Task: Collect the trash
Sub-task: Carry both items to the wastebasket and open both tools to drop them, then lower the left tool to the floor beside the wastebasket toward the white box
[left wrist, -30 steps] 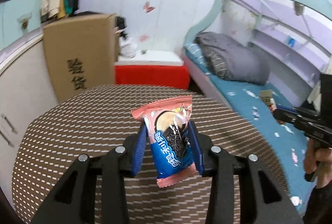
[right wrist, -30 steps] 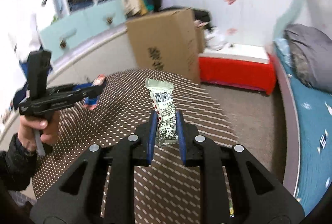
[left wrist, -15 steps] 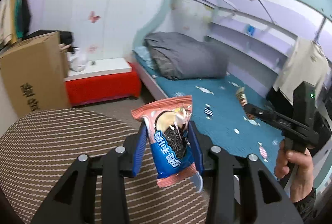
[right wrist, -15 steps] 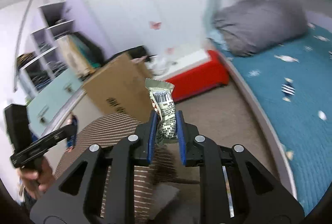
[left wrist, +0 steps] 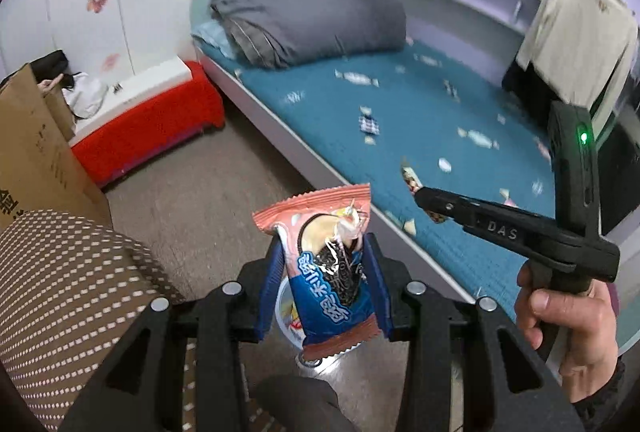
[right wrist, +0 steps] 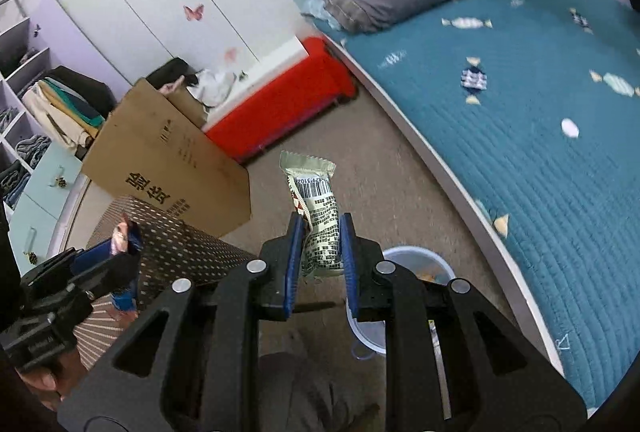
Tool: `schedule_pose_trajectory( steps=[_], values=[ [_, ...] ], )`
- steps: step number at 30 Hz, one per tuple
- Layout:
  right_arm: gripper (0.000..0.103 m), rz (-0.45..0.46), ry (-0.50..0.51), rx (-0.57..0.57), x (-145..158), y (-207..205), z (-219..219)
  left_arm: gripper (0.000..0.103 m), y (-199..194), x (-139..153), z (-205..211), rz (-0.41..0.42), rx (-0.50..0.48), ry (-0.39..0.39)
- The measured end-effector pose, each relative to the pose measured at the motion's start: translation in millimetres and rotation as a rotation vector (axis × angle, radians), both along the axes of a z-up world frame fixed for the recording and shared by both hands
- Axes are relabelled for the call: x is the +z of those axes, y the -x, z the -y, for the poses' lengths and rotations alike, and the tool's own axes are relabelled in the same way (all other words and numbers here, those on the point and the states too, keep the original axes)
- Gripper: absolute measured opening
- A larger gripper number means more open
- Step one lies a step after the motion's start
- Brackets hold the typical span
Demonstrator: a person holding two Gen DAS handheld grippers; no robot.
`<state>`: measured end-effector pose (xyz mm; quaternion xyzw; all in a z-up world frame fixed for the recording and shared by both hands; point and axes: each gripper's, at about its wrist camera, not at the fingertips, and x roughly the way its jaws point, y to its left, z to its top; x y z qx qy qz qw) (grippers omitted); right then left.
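Left gripper: the left gripper [left wrist: 325, 284] is clamped on a blue and pink biscuit wrapper [left wrist: 328, 276], its blue pads pressed to both sides, the packet standing upright with its torn top above the jaws
Right gripper: the right gripper [right wrist: 319, 262] is nearly closed on a thin white snack wrapper [right wrist: 318, 220], barcode side facing the camera, most of its length sticking out beyond the pads
Bin: a pale plastic bin [right wrist: 416, 262] stands on the carpet [right wrist: 380, 168] just beside the bed [right wrist: 540, 136], showing behind and below both wrappers
Stage, as judged: both pieces of trash are in hand and held over the floor near the bin; dropping them in is not yet done
Risk one: light wrappers can flutter sideways if let go from high or off centre, landing on the carpet beside the bin
Risk two: the two tools are close together, so they could knock each other or tip the light bin
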<state>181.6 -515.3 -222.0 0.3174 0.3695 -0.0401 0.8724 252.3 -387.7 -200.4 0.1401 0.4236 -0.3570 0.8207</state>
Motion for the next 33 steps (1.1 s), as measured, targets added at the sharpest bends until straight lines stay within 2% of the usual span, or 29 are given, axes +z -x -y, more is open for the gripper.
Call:
schedule_pose_trajectory(
  steps=[6,9,11,12,15,18,19,24,29,33],
  values=[
    [0.020,-0.060,-0.062,-0.009,-34.7,-14.9,5.9,0.039,-13.1,-33.8,31.2,-0.054,-0.027,-0.104],
    [0.024,-0.077,-0.107,-0.007,-49.6,-19.8,8.4,0.047,-21.5,-54.9,44.1,-0.098,-0.052,-0.170],
    [0.059,-0.109,-0.146,-0.015,-66.0,-22.9,12.2,0.089,-25.4,-60.7,47.9,-0.083,-0.034,-0.204],
    [0.076,-0.118,-0.157,-0.024,-70.9,-22.6,13.9,0.093,-26.6,-61.5,47.6,-0.074,-0.022,-0.208],
    [0.077,-0.142,-0.208,-0.067,-85.3,-15.2,20.6,0.094,-31.2,-60.2,44.1,-0.079,0.009,-0.194],
    [0.095,-0.145,-0.240,-0.108,-87.6,-1.4,25.5,0.094,-30.2,-49.0,32.6,-0.059,0.042,-0.159],
    [0.097,-0.147,-0.238,-0.120,-86.4,1.8,27.2,0.094,-29.3,-44.5,30.5,-0.050,0.052,-0.148],
    [0.097,-0.134,-0.186,-0.160,-60.3,22.6,25.1,0.095,-17.4,-10.0,-0.8,-0.008,0.101,-0.038],
    [0.097,-0.099,-0.107,-0.152,-25.0,35.2,9.9,0.096,3.7,22.5,-32.4,0.047,0.133,0.031],
    [0.097,-0.120,-0.019,-0.145,-20.3,42.0,-2.9,0.097,21.4,39.4,-51.8,0.073,0.155,0.086]
  ],
)
